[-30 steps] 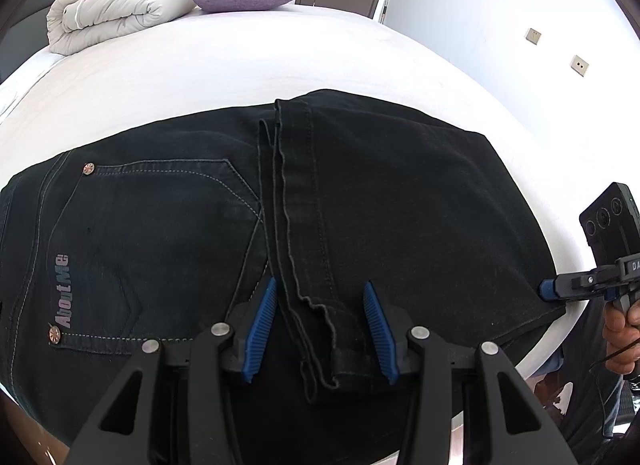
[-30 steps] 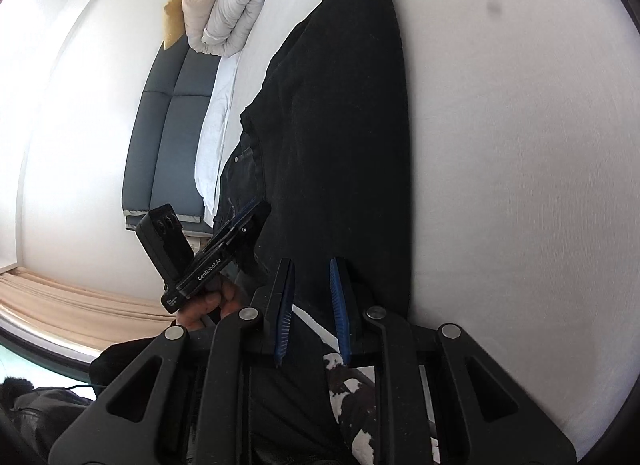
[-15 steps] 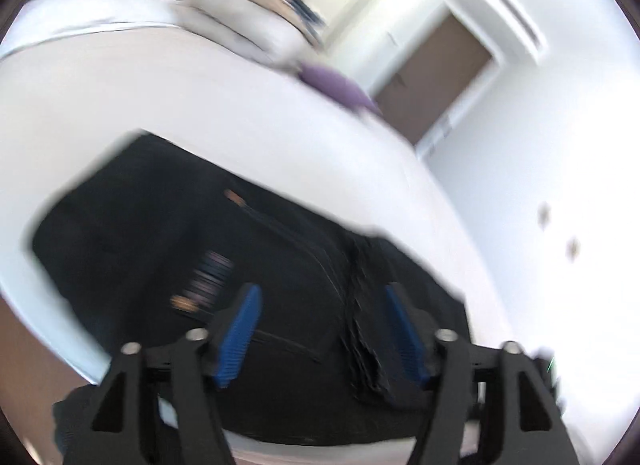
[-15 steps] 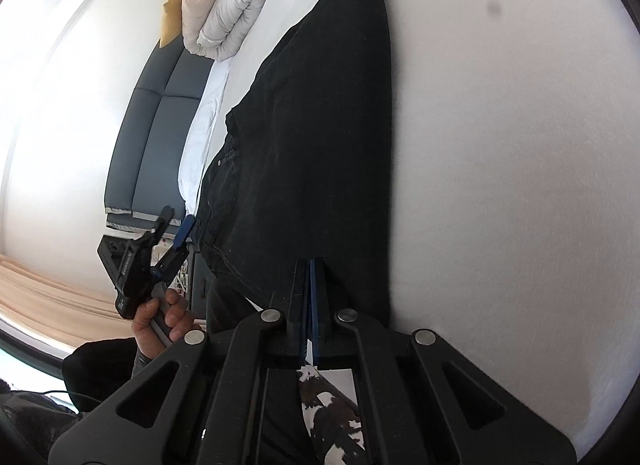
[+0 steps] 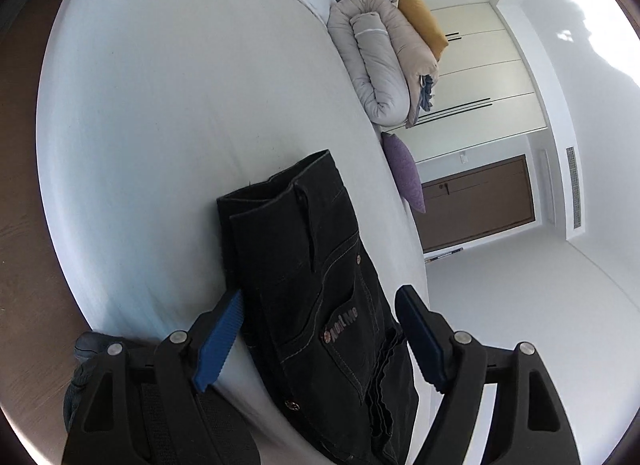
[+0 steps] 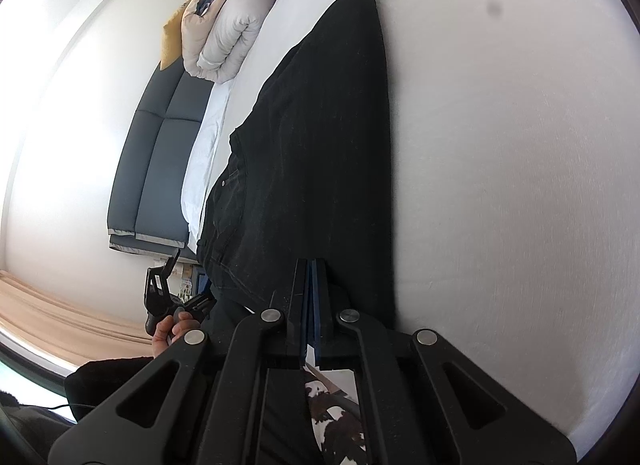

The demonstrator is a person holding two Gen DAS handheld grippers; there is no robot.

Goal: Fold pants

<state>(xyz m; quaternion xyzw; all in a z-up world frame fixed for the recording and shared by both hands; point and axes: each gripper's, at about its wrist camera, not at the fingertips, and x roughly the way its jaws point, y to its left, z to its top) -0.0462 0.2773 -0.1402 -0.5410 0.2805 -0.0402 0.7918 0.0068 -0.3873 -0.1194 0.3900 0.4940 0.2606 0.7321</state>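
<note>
The black denim pants (image 5: 320,293) lie folded into a compact stack near the edge of the white bed (image 5: 168,113), the folded layers showing as stacked edges at the far end. On top sits a back pocket with pale contrast stitching, copper rivets and a small embroidered logo, and rippled hems are bunched at the near right. The left gripper (image 5: 320,341) hangs over the near end of the stack with its blue-padded jaws spread wide on either side of the cloth, holding nothing. In the right wrist view the pants (image 6: 320,145) read as a long dark slab running away along the bed (image 6: 520,185), smooth and flat on top. The right gripper (image 6: 311,297) has its jaws pressed together at the near edge of the fabric; whether any cloth is pinched between them cannot be told.
</note>
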